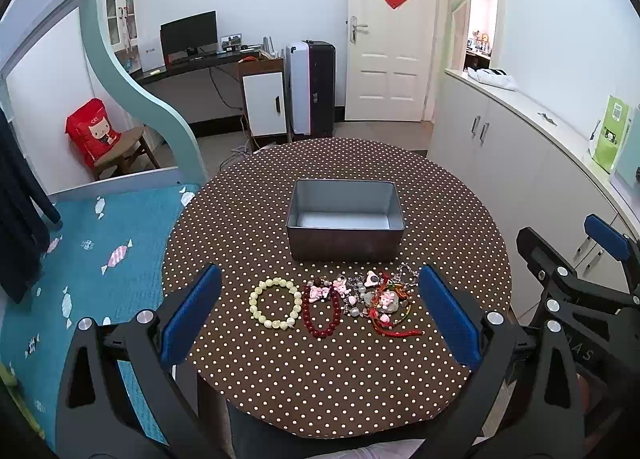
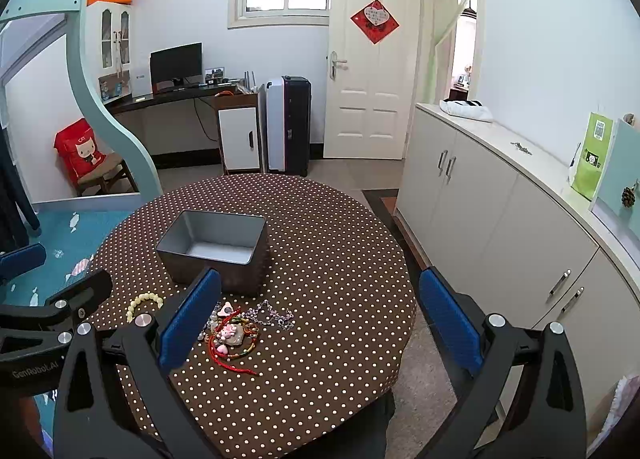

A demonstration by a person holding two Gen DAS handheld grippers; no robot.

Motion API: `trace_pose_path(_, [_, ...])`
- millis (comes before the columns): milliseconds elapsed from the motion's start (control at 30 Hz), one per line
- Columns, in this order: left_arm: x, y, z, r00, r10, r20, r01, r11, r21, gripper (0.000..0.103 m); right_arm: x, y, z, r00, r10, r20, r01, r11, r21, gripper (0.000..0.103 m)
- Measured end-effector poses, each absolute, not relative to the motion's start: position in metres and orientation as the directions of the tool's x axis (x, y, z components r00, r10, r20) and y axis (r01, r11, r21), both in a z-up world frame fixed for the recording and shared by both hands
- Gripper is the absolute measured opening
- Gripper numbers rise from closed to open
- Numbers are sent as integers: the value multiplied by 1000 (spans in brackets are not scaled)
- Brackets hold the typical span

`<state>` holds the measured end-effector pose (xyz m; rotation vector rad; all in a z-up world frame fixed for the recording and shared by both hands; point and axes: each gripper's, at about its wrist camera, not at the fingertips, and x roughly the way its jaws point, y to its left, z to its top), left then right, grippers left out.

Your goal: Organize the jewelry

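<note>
An open grey metal box (image 1: 345, 225) stands empty on the round polka-dot table (image 1: 280, 371); it also shows in the right wrist view (image 2: 216, 251). In front of it lie a cream bead bracelet (image 1: 275, 303), a dark red bead bracelet (image 1: 322, 311), a pearl and charm strand (image 1: 354, 293) and a red cord bracelet with charms (image 1: 390, 309). The red cord bracelet (image 2: 234, 339) and a silver chain (image 2: 270, 315) show in the right wrist view. My left gripper (image 1: 320, 319) is open above the jewelry. My right gripper (image 2: 320, 323) is open, to the right of the jewelry.
A bed with a teal cover (image 1: 92, 259) lies left of the table. White cabinets (image 2: 500, 211) run along the right wall. The other gripper shows at the right edge in the left wrist view (image 1: 592, 259) and at the left edge in the right wrist view (image 2: 48, 307).
</note>
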<state>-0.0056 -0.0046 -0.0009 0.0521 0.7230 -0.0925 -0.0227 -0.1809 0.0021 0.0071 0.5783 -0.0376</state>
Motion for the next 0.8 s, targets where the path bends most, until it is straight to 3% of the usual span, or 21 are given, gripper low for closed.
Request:
trace_pose_path(433, [11, 0, -22, 686, -102, -720, 128, 992, -18, 98, -9, -188, -11, 811, 4, -585, 24, 999, 41, 96])
trace_pose_path(800, [45, 35, -77, 599, 35, -800, 17, 998, 56, 98, 31, -204, -64, 705, -10, -709, 63, 997, 49, 96])
